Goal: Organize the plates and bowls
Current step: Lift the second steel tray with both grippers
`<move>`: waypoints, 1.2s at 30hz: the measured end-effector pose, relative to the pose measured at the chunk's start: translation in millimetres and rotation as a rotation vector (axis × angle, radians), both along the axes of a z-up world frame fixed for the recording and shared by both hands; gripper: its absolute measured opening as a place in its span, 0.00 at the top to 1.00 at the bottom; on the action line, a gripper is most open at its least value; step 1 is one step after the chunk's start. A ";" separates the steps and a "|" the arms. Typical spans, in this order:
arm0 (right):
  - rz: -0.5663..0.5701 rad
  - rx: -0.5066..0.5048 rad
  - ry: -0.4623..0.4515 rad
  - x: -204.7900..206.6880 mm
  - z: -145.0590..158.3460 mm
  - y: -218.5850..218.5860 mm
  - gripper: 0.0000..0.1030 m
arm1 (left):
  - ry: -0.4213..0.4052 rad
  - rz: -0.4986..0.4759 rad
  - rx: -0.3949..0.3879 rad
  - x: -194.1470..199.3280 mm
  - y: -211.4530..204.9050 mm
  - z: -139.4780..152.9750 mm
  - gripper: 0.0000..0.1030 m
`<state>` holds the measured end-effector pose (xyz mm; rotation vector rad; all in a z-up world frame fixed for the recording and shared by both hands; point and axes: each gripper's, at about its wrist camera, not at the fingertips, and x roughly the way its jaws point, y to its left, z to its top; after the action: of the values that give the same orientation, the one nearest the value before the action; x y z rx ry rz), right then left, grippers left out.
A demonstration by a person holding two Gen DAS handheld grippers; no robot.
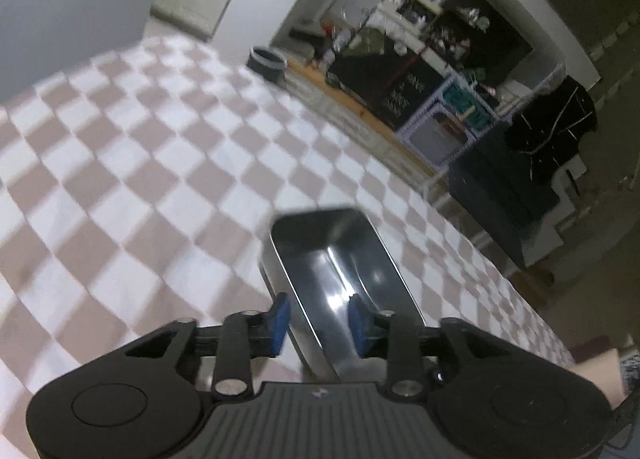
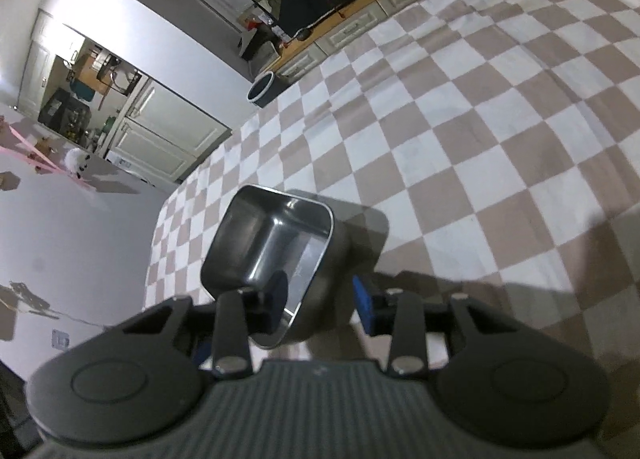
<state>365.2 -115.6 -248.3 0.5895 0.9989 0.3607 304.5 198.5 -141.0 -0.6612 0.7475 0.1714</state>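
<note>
In the left wrist view my left gripper (image 1: 320,323) is shut on the near wall of a rectangular steel tray (image 1: 340,255), one blue pad (image 1: 280,319) outside and one inside. The tray is held above the checkered cloth (image 1: 160,147). In the right wrist view my right gripper (image 2: 320,307) is shut on the side wall of a square steel bowl (image 2: 264,243), one finger inside, the blue pad (image 2: 362,307) outside. The bowl is lifted and tilted over the cloth (image 2: 480,119), casting a shadow below it.
A dark round bowl with a pale rim (image 1: 267,63) sits at the far edge of the cloth; it also shows in the right wrist view (image 2: 261,89). Beyond are a wooden counter (image 1: 360,107), cluttered shelves, cabinets (image 2: 164,127) and a grey wall.
</note>
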 end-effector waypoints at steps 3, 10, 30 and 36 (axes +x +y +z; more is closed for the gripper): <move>0.037 -0.066 -0.027 0.5 0.4 5.4 0.65 | -0.023 -0.010 0.083 0.9 -1.0 2.5 0.53; 0.100 -0.150 -0.106 3.5 7.5 5.5 0.76 | -0.010 -0.046 0.159 6.4 -8.4 1.0 0.51; 0.165 -0.241 -0.161 21.6 2.3 2.7 0.83 | 0.065 -0.131 0.158 11.9 -10.1 -7.3 0.73; 0.181 -0.240 -0.161 20.4 3.6 5.6 0.92 | 0.082 -0.124 0.147 11.4 -6.2 -8.7 0.82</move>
<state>385.7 -110.0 -244.7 0.2500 0.9256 0.4339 315.8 192.3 -149.6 -0.4692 0.8438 0.1386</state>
